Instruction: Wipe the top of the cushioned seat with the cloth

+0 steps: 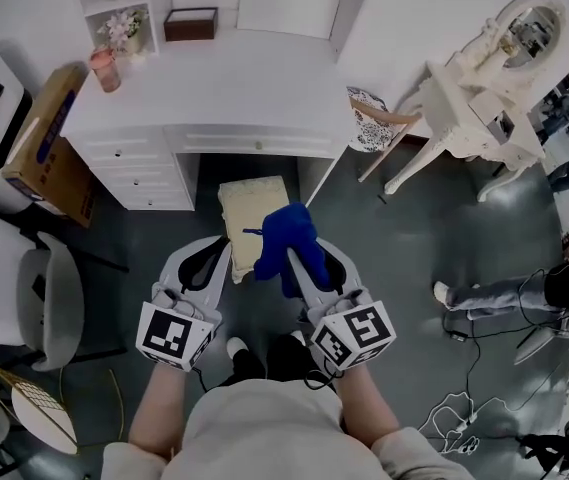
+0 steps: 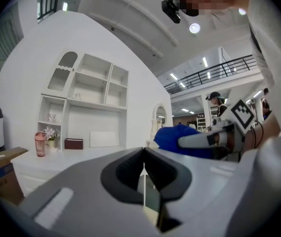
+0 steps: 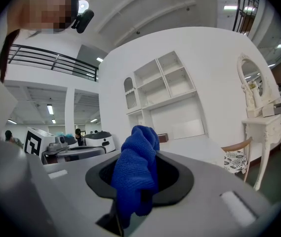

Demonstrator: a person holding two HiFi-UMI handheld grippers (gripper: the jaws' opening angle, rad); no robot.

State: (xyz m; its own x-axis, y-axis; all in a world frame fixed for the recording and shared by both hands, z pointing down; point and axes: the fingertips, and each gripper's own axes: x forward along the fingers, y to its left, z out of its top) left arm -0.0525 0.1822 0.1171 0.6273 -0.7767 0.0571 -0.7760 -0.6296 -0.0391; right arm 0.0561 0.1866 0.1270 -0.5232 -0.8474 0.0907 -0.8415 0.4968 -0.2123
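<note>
The cushioned seat [image 1: 249, 211] is a beige stool standing on the floor, half tucked under the white desk [image 1: 234, 93]. A blue cloth [image 1: 289, 236] hangs bunched over the seat's right front corner, and my right gripper [image 1: 292, 255] is shut on it. In the right gripper view the cloth [image 3: 137, 174] rises out of the closed jaws. My left gripper [image 1: 224, 250] hovers just left of the seat's front edge, shut with nothing in it. In the left gripper view its jaws meet in a thin line, with the cloth [image 2: 177, 136] to the right.
On the desk stand a pink cup [image 1: 104, 68] and a brown box [image 1: 190, 23]. A cardboard box [image 1: 49, 138] leans at its left end. A patterned chair [image 1: 372, 120] and white vanity table [image 1: 479, 103] stand right. A person's legs [image 1: 489, 293] and cables lie on the floor right.
</note>
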